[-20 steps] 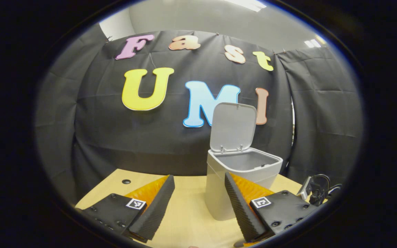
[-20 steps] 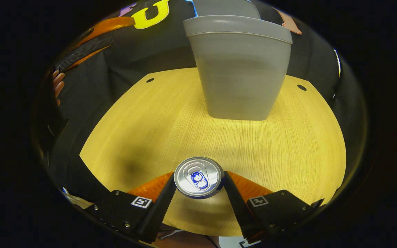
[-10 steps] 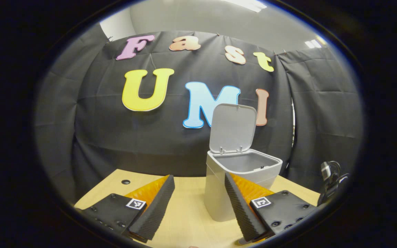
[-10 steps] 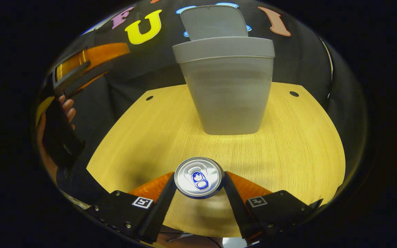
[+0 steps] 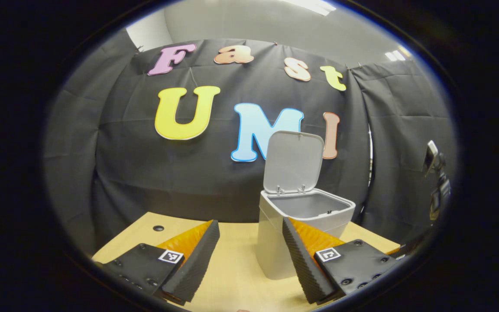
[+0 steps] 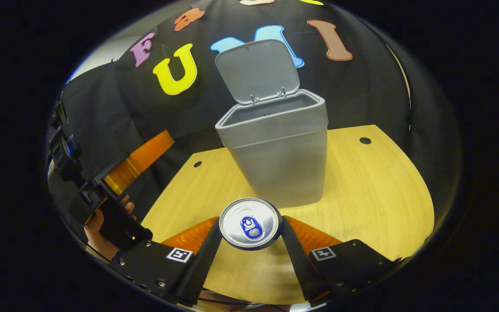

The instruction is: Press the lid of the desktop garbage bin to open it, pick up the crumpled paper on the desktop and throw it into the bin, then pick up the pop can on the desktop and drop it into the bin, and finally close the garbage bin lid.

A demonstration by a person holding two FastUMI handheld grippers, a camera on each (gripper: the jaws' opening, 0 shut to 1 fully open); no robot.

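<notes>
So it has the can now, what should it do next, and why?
Probably carry the can forward and up over the bin, then let go. The right gripper is shut on the can, the lid stands open, and the bin sits just ahead on the table.

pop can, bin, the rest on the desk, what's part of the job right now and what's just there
Part of the job:
- pop can, clamped in the right gripper
- bin, lid standing open
- left gripper, open, nothing in it

Just there:
- desk
- desk's cable holes
</notes>
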